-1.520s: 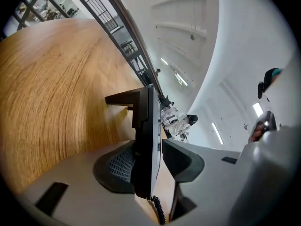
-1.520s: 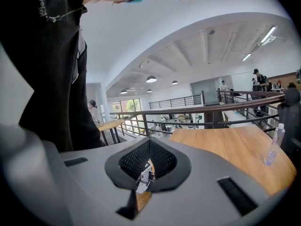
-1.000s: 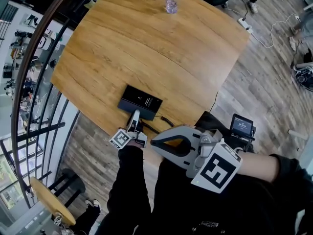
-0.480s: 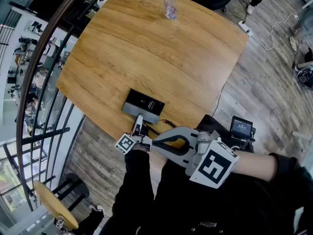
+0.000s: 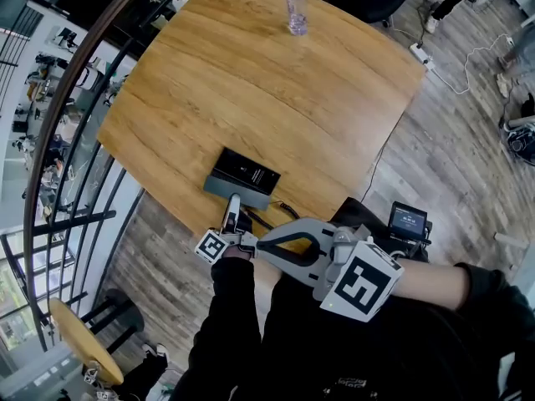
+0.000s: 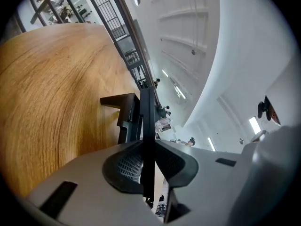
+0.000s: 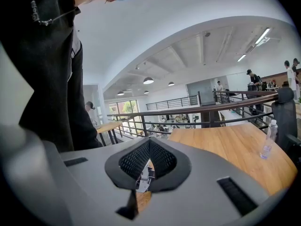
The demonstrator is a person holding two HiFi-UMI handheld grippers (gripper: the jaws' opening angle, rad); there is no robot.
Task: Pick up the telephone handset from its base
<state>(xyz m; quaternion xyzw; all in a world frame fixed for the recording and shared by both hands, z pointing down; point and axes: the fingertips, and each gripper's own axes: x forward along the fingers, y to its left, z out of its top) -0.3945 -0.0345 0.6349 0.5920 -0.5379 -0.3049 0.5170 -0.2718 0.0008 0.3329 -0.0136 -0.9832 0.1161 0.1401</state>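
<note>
1. Gripping a thin dark slab in the left gripper (image 6: 146, 143), with the jaws clenched flat on both its faces.
2. Reads as the handset (image 6: 145, 108) seen edge-on, though too narrow a sliver in the left gripper view to be sure.
3. Runs on past the jaw tips toward the base (image 5: 242, 174), a dark flat block lying close to the near edge of the table (image 5: 251, 82).
4. Cannot tell whether touching the base or lifted clear of it.
5. Points, in the head view, across the near table edge at the base's grey front side, with a black sleeve (image 5: 224, 307) behind.
6. Holds the right gripper (image 7: 148, 141) just beside the left one, by the table's near edge, with its jaws closed tip to tip and grasping nothing.
7. Through the gap behind those tips: only wood and the left gripper's marker cube.
8. At the table's far edge, upright and well apart from the base: a clear bottle (image 5: 296, 8).
9. Off the table to the right, over the plank floor: a small lit screen (image 5: 408, 221).
10. Along the table's left side: a dark curved railing (image 5: 75, 98), and below it a round wooden stool (image 5: 79, 341).
</note>
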